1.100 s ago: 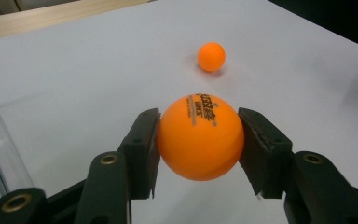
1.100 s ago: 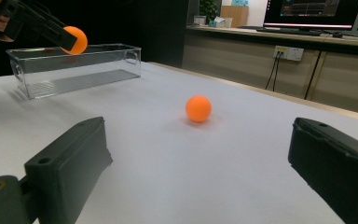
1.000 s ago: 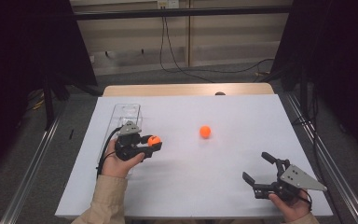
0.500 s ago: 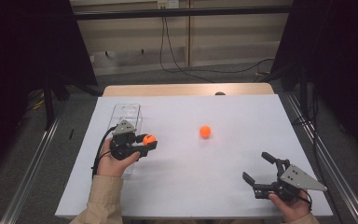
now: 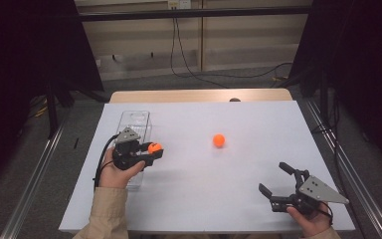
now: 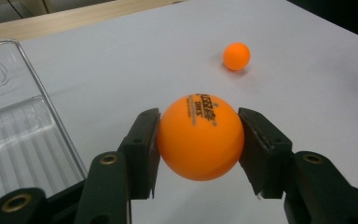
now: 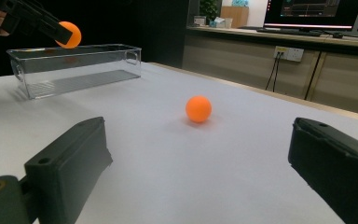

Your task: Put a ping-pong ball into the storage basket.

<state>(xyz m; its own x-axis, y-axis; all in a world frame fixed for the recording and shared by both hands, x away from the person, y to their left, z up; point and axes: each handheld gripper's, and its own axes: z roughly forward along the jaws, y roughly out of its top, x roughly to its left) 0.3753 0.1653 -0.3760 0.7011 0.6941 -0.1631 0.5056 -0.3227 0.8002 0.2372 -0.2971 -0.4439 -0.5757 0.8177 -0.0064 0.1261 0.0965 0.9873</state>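
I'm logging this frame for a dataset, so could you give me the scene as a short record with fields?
surface: white table
left gripper: jaws shut on the held orange ball, raised beside the clear bin
held ball marking: black print on top
second orange ball: lying loose on the table, apart from both grippers
clear bin: left part of the table, no ball visible inside
right gripper: jaws open, nothing between them, near the table's front right

An orange ping-pong ball (image 6: 200, 136) with black print on its top sits clamped between two black jaws, lifted off the white table, at lower centre of the left gripper view. In the high view the ball (image 5: 154, 147) appears left of centre, beside a clear plastic bin (image 5: 134, 124).
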